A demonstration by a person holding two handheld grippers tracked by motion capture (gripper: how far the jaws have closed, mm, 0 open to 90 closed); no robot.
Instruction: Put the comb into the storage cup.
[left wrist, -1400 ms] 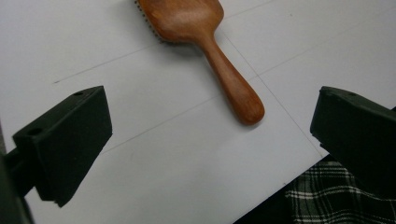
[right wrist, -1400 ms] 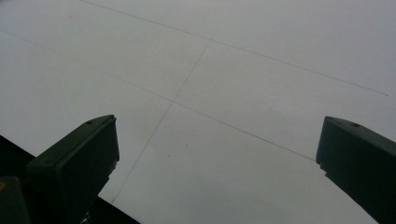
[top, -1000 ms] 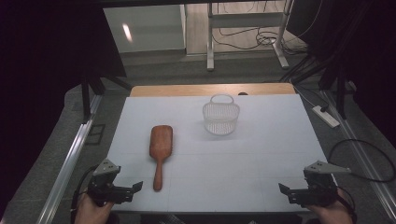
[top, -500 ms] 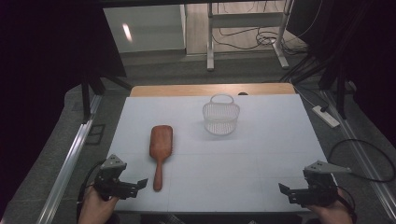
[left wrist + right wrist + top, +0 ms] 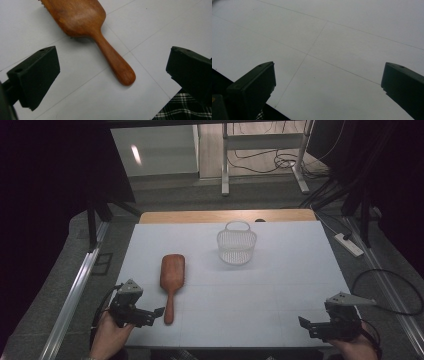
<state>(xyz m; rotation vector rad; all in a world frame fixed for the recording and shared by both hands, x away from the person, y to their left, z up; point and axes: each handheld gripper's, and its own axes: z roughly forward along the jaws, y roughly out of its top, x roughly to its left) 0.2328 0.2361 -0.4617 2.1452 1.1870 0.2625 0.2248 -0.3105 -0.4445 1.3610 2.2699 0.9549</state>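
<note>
A brown wooden hairbrush [image 5: 171,279] lies flat on the white table [image 5: 260,295], handle toward the person. In the left gripper view the hairbrush [image 5: 100,37] runs from the top down to its rounded handle end between the jaws. My left gripper [image 5: 156,314] is open beside the handle end, just left of it, holding nothing; in its own view the left gripper [image 5: 112,77] has its jaws wide apart. A white mesh basket [image 5: 236,245] with a handle stands upright farther back. My right gripper [image 5: 303,322] is open at the front right, and the right gripper [image 5: 328,85] hovers over bare table.
A wooden strip [image 5: 227,216] borders the table's far edge. A power strip [image 5: 350,245] and cables lie on the floor at the right. A metal rail [image 5: 75,295] runs along the left. Plaid cloth [image 5: 185,107] shows below the table's near edge.
My left gripper has moved right and a little forward, closing in on the hairbrush handle's end. The right gripper has stayed put.
</note>
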